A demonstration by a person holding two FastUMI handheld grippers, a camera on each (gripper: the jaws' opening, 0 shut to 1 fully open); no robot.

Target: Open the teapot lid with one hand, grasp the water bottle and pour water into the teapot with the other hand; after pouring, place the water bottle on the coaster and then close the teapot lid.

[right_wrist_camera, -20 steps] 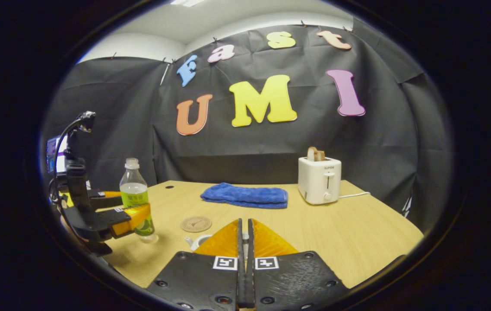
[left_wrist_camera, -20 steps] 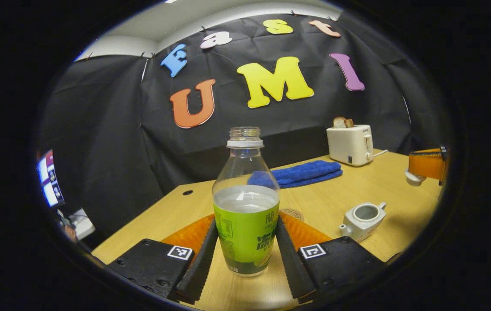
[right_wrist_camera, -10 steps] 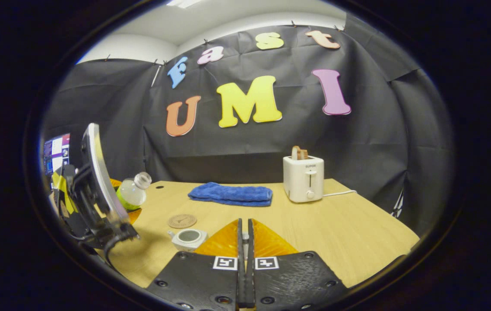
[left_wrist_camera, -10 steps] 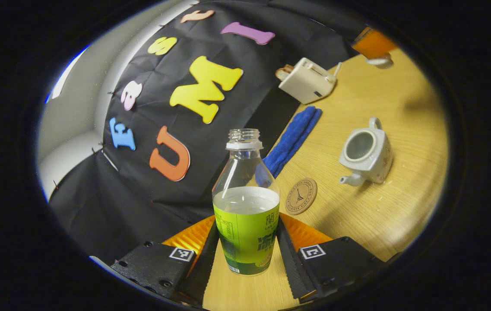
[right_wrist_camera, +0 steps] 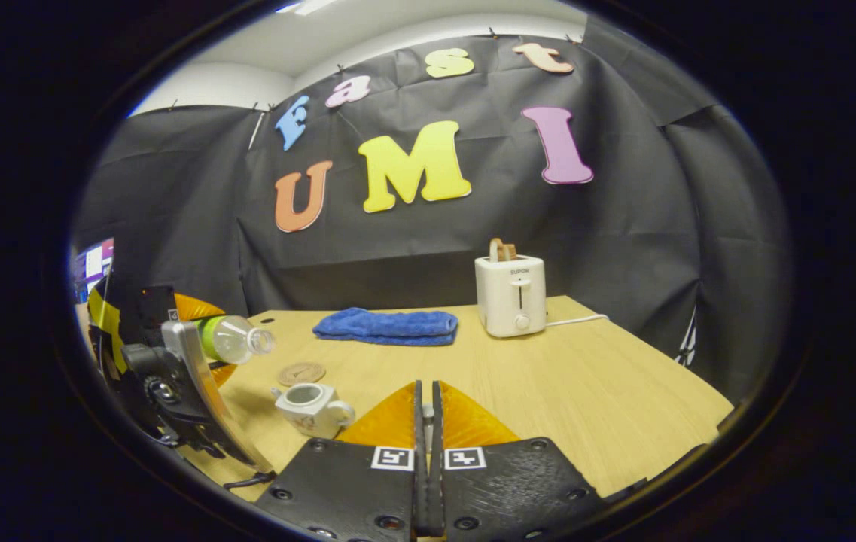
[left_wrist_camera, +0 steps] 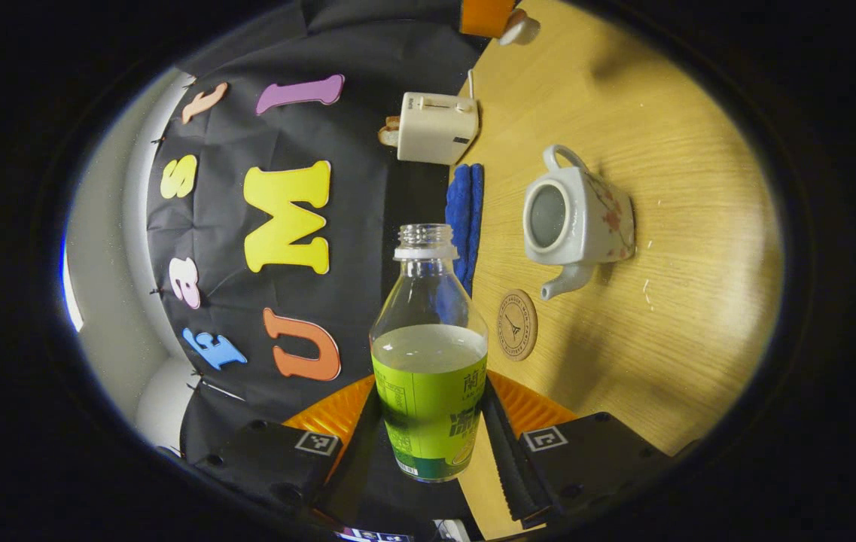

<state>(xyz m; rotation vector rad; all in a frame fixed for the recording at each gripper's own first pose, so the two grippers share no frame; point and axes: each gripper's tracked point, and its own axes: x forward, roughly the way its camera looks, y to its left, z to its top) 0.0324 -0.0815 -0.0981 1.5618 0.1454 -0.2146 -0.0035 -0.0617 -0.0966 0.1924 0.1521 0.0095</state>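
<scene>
My left gripper point(left_wrist_camera: 428, 444) is shut on the green label of an uncapped water bottle point(left_wrist_camera: 428, 354), about half full. In the right gripper view the bottle point(right_wrist_camera: 236, 339) lies nearly level in the air, mouth pointing right, up and to the left of the teapot point(right_wrist_camera: 307, 406). No water stream shows. The white teapot point(left_wrist_camera: 586, 218) stands open on the table beside the round coaster point(left_wrist_camera: 516, 325). My right gripper point(right_wrist_camera: 425, 421) is shut; in the left gripper view it point(left_wrist_camera: 491, 15) holds the white teapot lid point(left_wrist_camera: 519, 30) off to the side.
A white toaster point(right_wrist_camera: 510, 293) with bread stands at the back of the wooden table point(right_wrist_camera: 586, 391), its cord trailing right. A folded blue towel point(right_wrist_camera: 386, 325) lies left of it. The coaster point(right_wrist_camera: 301, 373) sits just behind the teapot.
My left gripper has lifted the bottle and tipped it from upright to nearly level, moving it toward the teapot. The right gripper has shifted slightly, still shut.
</scene>
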